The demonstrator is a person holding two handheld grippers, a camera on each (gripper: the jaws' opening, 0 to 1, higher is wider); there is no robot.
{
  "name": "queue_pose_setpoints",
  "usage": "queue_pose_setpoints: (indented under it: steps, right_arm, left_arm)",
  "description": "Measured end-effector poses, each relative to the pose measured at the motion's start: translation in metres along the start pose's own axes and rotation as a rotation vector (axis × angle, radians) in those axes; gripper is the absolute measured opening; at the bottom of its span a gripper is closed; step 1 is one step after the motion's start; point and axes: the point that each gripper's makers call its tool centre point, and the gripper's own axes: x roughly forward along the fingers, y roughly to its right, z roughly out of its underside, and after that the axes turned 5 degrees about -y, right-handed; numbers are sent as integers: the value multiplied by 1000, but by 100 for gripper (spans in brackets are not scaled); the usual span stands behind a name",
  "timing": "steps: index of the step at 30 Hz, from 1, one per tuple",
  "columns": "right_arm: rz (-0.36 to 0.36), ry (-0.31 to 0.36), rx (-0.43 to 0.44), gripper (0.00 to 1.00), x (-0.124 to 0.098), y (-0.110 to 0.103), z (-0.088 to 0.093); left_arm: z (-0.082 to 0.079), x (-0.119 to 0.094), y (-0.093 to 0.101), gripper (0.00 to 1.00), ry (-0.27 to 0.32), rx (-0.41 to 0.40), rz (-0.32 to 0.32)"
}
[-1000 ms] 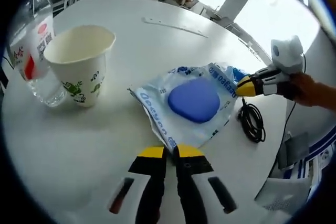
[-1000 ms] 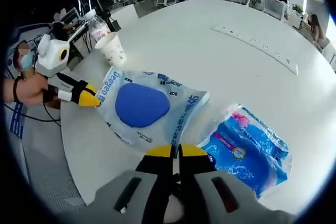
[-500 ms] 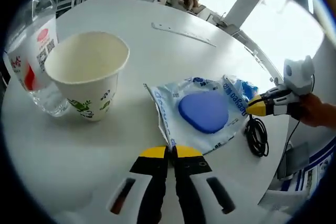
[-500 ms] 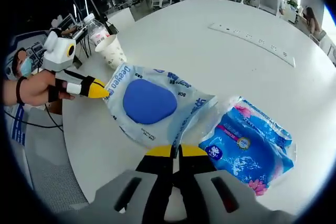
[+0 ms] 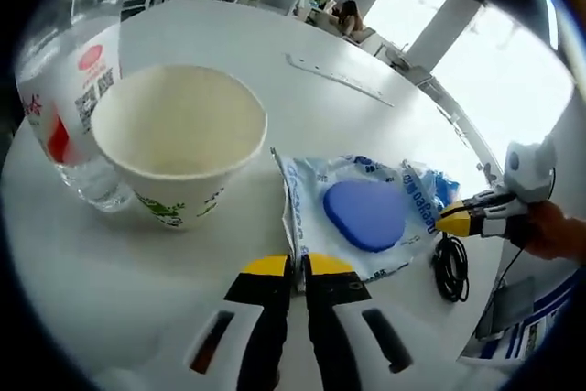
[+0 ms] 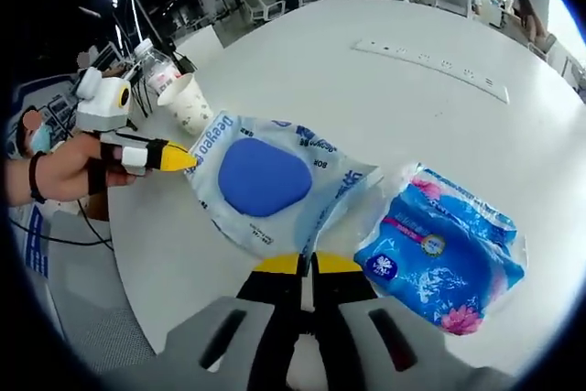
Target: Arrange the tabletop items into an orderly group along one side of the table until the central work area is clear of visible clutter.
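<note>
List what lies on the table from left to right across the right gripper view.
Water bottle → paper cup → left gripper → wipes pack with the blue lid → blue tissue packet.

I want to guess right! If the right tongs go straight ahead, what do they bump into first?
Probably the wipes pack with the blue lid: the right tongs, shut, already touch or pinch its near edge.

Paper cup [image 5: 176, 153] & bottle [image 5: 69, 107] block left; table [image 5: 229, 52] behind open.
</note>
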Motion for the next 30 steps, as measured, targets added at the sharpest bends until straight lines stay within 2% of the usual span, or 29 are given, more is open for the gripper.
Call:
queue_pose_setpoints:
  steps: [6,14,23,30]
  right_arm:
    - [-8,3,-6,2,0,0,1]
    - [-12,7,8,2,1,2,1]
    - [-11,22,55,1,4,1,-5]
    - [-12,24,50,0,8,-3,-10]
  left_arm:
    - [4,-3,0,9,-11,22,0]
    - [10,-8,-3,6,-15,26,12]
    - [7,-6,-6,2,-8,4,4]
    - [1,-5,-12,2,21,-32,-17]
